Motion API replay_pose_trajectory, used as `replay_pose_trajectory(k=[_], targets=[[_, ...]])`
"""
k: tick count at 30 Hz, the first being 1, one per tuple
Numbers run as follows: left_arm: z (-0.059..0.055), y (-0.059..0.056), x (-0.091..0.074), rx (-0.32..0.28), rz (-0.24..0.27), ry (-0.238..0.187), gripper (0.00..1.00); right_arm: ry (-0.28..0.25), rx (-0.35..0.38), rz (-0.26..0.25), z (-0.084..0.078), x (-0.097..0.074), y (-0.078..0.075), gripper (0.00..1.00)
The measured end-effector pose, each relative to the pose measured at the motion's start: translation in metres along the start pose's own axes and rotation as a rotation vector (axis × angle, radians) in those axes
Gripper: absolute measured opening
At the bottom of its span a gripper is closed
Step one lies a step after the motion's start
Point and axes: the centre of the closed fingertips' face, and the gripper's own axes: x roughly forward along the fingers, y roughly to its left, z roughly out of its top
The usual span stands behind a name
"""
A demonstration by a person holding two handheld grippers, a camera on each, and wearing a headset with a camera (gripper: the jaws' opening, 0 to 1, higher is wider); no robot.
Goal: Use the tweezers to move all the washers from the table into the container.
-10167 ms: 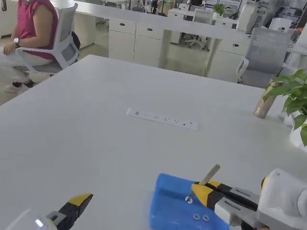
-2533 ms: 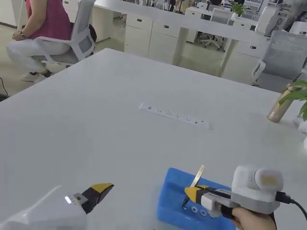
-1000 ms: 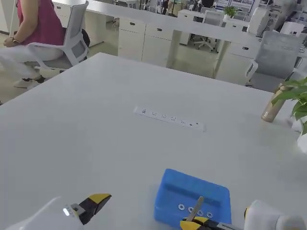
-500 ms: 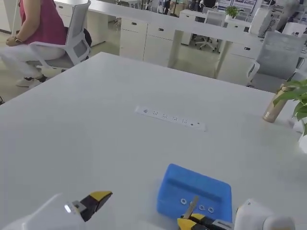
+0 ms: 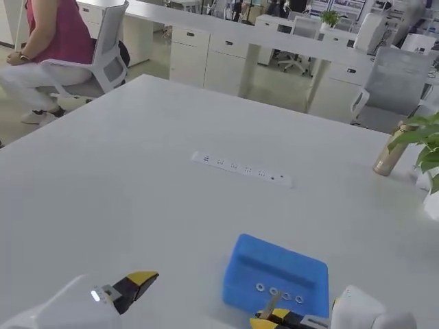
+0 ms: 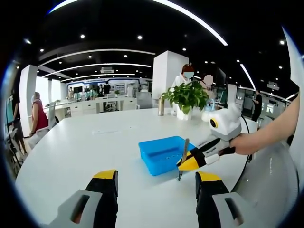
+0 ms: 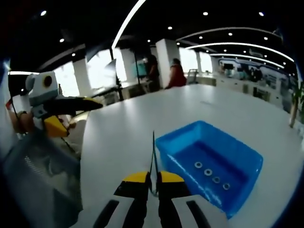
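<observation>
The blue container sits on the white table, and several small metal washers lie in a row on its floor. My right gripper hovers at the container's near edge, shut on the thin metal tweezers. In the right gripper view, the tweezers point up beside the container, left of the washers. The left gripper view shows the tweezers pointing down in front of the container. My left gripper stands open and holds nothing, at the near left.
A white power strip lies at the table's middle. A metal bottle and a potted plant stand at the far right edge. A person sits on an office chair beyond the far left corner.
My right gripper has drawn the tweezers back out of the container toward the near edge. The washers stay on the container floor. The left gripper has hardly moved.
</observation>
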Motion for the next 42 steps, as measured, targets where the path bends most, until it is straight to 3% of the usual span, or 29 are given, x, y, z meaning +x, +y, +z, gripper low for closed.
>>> replay_pose_trajectory(k=[4,6,8,9,13,16,19,25,30,32,35,42], targets=[[0.001,-0.001,0.000,0.000,-0.003,-0.004,0.66,0.040,-0.150,0.014,-0.001,0.003,0.010,0.03],[0.001,0.000,0.000,-0.003,-0.001,-0.007,0.66,0.047,-0.169,0.017,-0.002,0.003,0.012,0.03],[0.001,0.000,-0.001,-0.004,0.002,-0.008,0.66,0.046,-0.142,0.011,-0.002,0.002,0.009,0.03],[0.002,0.000,-0.001,-0.006,0.001,-0.011,0.66,0.037,-0.069,-0.003,-0.001,0.002,0.006,0.03],[0.002,0.000,-0.001,-0.002,0.002,-0.009,0.66,0.002,0.089,-0.007,0.001,-0.001,-0.002,0.03],[0.002,0.000,-0.001,-0.004,0.003,-0.012,0.66,-0.028,0.094,-0.008,0.010,-0.008,-0.007,0.03],[0.002,0.001,-0.001,-0.005,0.005,-0.013,0.66,-0.079,0.106,0.026,0.028,-0.015,-0.001,0.03],[0.002,0.000,-0.001,-0.001,-0.001,-0.012,0.66,-0.187,0.134,0.061,0.065,-0.030,-0.005,0.03],[0.002,0.001,-0.001,-0.003,0.002,-0.013,0.66,-0.248,0.157,0.048,0.092,-0.033,-0.015,0.03],[0.002,0.001,-0.001,-0.002,0.003,-0.013,0.66,-0.282,0.210,0.032,0.102,-0.032,-0.026,0.03],[0.003,0.001,-0.002,-0.007,0.003,-0.020,0.66,-0.282,0.224,-0.001,0.109,-0.027,-0.040,0.03],[0.004,0.002,-0.002,-0.013,0.006,-0.025,0.65,-0.204,0.211,-0.055,0.105,-0.001,-0.055,0.03]])
